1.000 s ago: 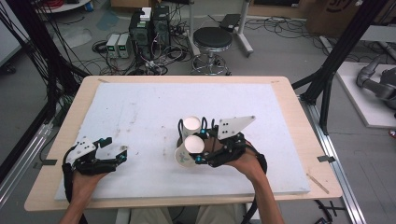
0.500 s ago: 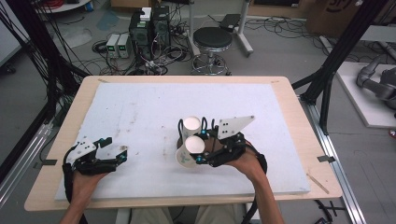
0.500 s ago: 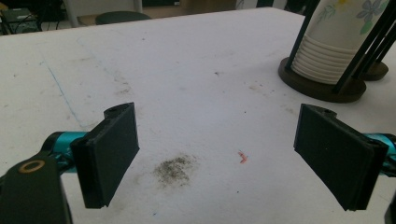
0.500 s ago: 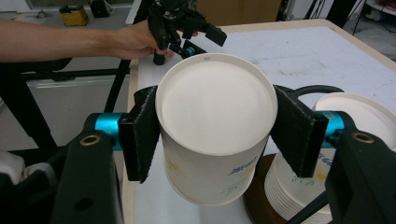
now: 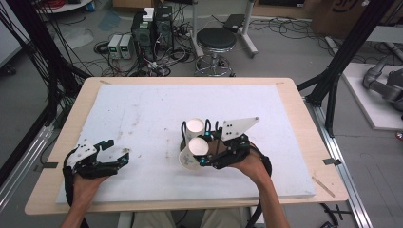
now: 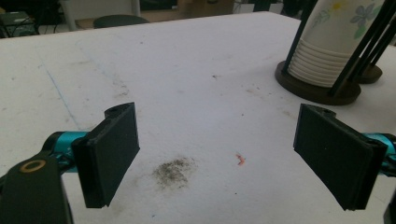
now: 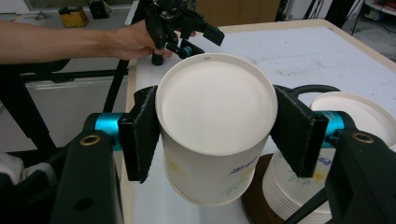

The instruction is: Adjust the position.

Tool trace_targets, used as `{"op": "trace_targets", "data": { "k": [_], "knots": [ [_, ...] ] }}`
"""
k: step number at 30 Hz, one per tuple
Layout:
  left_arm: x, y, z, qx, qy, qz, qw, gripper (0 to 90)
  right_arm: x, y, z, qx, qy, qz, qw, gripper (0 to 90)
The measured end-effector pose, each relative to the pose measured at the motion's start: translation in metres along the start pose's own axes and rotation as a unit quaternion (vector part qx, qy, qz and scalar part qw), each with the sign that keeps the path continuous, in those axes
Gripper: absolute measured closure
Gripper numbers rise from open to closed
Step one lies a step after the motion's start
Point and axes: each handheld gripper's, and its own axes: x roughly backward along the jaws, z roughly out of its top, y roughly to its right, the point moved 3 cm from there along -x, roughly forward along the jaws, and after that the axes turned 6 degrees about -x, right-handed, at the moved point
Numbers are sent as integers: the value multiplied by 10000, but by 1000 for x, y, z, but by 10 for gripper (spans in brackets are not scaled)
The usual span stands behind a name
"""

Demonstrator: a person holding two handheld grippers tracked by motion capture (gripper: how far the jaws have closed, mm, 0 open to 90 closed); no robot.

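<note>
My right gripper is shut on a white paper cup with a flower print. The cup is upside down and tilted, lifted just in front of a stack of the same cups. That stack stands in a black rod holder on a dark round base. My left gripper rests near the table's front left. Its jaws stand apart with nothing between them and have just closed a little. The spot of board under it shows a dark smudge.
The white foam board covers most of the wooden table. Beyond the far edge stand a stool and computer boxes with cables. Black frame posts rise at both sides.
</note>
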Motion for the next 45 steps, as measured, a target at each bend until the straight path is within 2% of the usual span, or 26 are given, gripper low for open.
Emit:
{"op": "trace_targets", "data": {
  "k": [5, 7, 9, 11, 12, 15, 17, 18, 19, 20, 21, 22, 23, 26, 27, 28, 29, 30, 31, 32, 33, 36, 38, 41, 42, 45],
  "knots": [
    [0, 1, 1, -57, 69, -96, 9999, 143, 0, 0, 0, -36, -11, 9, 10000, 375],
    [2, 2, 4, -35, 185, -210, 9996, 141, 0, 0, 0, -27, -13, 21, 10000, 375],
    [3, 5, 11, 6, 266, -538, 9982, 140, 1, 1, 0, -16, -12, 11, 10000, 375],
    [4, 6, 14, -48, 272, -615, 9977, 141, 1, 1, 0, -29, -2, 19, 10000, 375],
    [5, 8, 20, -102, 360, -796, 9961, 140, 2, 1, -1, -32, -4, 11, 10000, 375],
    [7, 9, 27, -202, 413, -932, 9946, 140, 2, 1, -1, -27, -40, 38, 10000, 375],
    [8, 10, 33, -290, 443, -1107, 9924, 140, 2, 2, -1, -19, -21, 44, 10000, 375],
    [9, 11, 38, -383, 449, -1278, 9900, 140, 2, 2, -1, -22, -17, 53, 10000, 375],
    [9, 11, 38, -383, 449, -1278, 9900, 140, 3, 2, -1, -61, -17, 61, 10000, 375],
    [9, 12, 44, -466, 452, -1436, 9875, 138, 3, 2, -1, -44, -17, 73, 10000, 375],
    [9, 12, 44, -466, 452, -1436, 9875, 138, 3, 2, -1, -50, -11, 83, 10000, 375],
    [7, 14, 49, -538, 443, -1609, 9845, 138, 3, 2, -1, -45, -19, 94, 9999, 375],
    [7, 14, 49, -538, 443, -1609, 9845, 137, 3, 2, 0, -14, -5, 105, 9999, 375],
    [1, 22, 58, -668, 463, -1923, 9780, 137, 2, 2, 0, -33, -4, 123, 9999, 375],
    [-2, 25, 61, -726, 463, -2032, 9753, 137, 2, 2, 0, -32, 1, 133, 9999, 375],
    [-8, 33, 66, -829, 470, -2244, 9698, 136, 1, 3, 1, 6, 10, 176, 9998, 375],
    [-11, 37, 69, -865, 500, -2338, 9671, 135, 1, 3, 1, 1, -1, 185, 9998, 375],
    [-11, 37, 69, -865, 500, -2338, 9671, 135, 1, 3, 2, 25, 11, 199, 9998, 375],
    [-15, 40, 71, -893, 529, -2422, 9646, 135, 1, 3, 2, 25, 11, 199, 9998, 375],
    [-21, 48, 76, -907, 588, -2599, 9596, 134, 1, 2, 3, 43, 13, 238, 9997, 375],
    [-21, 48, 76, -907, 588, -2599, 9596, 133, 0, 2, 3, 49, 30, 256, 9997, 375],
    [-30, 61, 82, -944, 658, -2811, 9528, 127, 0, 1, 4, 67, 48, 313, 9995, 375],
    [-32, 64, 83, -945, 657, -2835, 9520, 127, 0, 1, 4, 74, 52, 334, 9994, 375],
    [-39, 75, 85, -990, 637, -2978, 9474, 127, -1, 1, 4, 62, 30, 331, 9994, 375],
    [-39, 75, 85, -990, 637, -2978, 9474, 128, -1, 0, 4, 63, 29, 367, 9993, 375],
    [-49, 90, 85, -1081, 582, -3146, 9413, 127, -2, 0, 5, 107, 47, 384, 9992, 375]
  ]
}}
